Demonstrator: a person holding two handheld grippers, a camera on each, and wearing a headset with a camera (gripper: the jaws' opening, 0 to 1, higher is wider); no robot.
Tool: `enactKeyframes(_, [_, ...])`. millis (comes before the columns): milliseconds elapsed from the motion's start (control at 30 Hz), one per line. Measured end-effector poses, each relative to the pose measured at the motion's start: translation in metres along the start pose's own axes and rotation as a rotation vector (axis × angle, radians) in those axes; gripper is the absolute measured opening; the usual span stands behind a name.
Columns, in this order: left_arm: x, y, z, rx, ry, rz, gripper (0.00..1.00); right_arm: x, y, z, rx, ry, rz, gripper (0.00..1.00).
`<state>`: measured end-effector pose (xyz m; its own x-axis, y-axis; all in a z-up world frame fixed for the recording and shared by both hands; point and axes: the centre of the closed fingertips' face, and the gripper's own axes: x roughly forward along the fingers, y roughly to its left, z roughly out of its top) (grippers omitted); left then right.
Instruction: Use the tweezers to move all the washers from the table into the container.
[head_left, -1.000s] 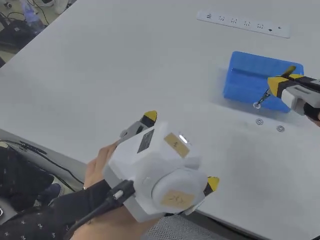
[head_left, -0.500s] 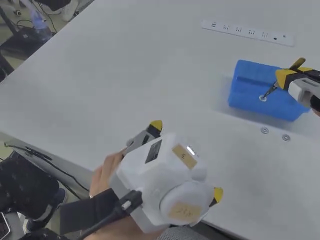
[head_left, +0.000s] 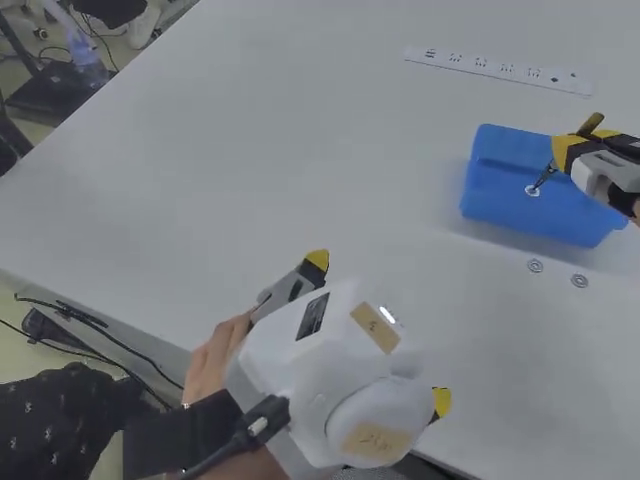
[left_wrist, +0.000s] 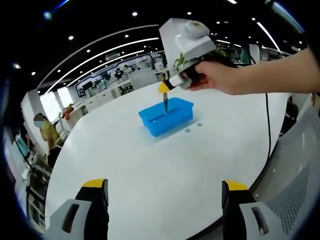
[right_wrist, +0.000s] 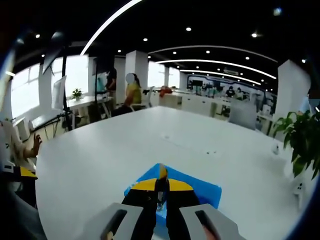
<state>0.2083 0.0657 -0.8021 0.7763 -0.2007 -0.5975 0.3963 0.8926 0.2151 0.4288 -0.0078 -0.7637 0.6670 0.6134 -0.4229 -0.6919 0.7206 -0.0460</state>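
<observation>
Right gripper (head_left: 573, 147): jaws clamped tweezers (head_left: 542, 180), washer (head_left: 532, 190) at tip over container (head_left: 497, 205) | left gripper (left_wrist: 164, 185): jaws stood wide | 2 washers (head_left: 536, 266) lay on table (head_left: 300, 150) beside container

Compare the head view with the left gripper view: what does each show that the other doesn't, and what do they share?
Head view: the long white power strip near the table's far edge, and what looks like a small metal washer at the tweezer tips. Left gripper view: the hand holding the right gripper, ceiling lights and the office behind. Both: the blue plastic container, two loose metal washers beside it on the white table, and the right gripper holding thin metal tweezers over the container.
</observation>
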Motion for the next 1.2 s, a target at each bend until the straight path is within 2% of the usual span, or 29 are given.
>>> enactKeyframes(267, [0.000, -0.001, -0.001, 0.003, 0.005, -0.002, 0.97, 0.017, -0.005, -0.018, 0.039, 0.025, -0.008, 0.02])
enactKeyframes(467, [0.001, -0.001, -0.001, 0.005, 0.009, -0.003, 0.96, 0.019, -0.007, -0.026, 0.095, 0.032, -0.014, 0.02])
enactKeyframes(733, [0.001, -0.001, -0.002, 0.009, 0.012, -0.004, 0.96, 0.024, -0.010, -0.032, 0.113, 0.038, -0.024, 0.02])
enactKeyframes(900, [0.001, -0.001, -0.003, 0.008, 0.015, -0.003, 0.96, 0.022, -0.006, -0.036, 0.103, 0.047, -0.031, 0.02])
enactKeyframes(933, [0.001, -0.001, -0.003, 0.009, 0.015, -0.003, 0.96, 0.022, -0.006, -0.034, 0.104, 0.033, -0.034, 0.02])
enactKeyframes(1100, [0.001, -0.001, -0.003, 0.010, 0.016, -0.001, 0.96, 0.016, -0.005, -0.034, 0.131, 0.048, -0.040, 0.03])
enactKeyframes(1200, [0.001, -0.001, -0.003, 0.011, 0.016, -0.002, 0.96, 0.011, -0.003, -0.031, 0.124, 0.038, -0.044, 0.03])
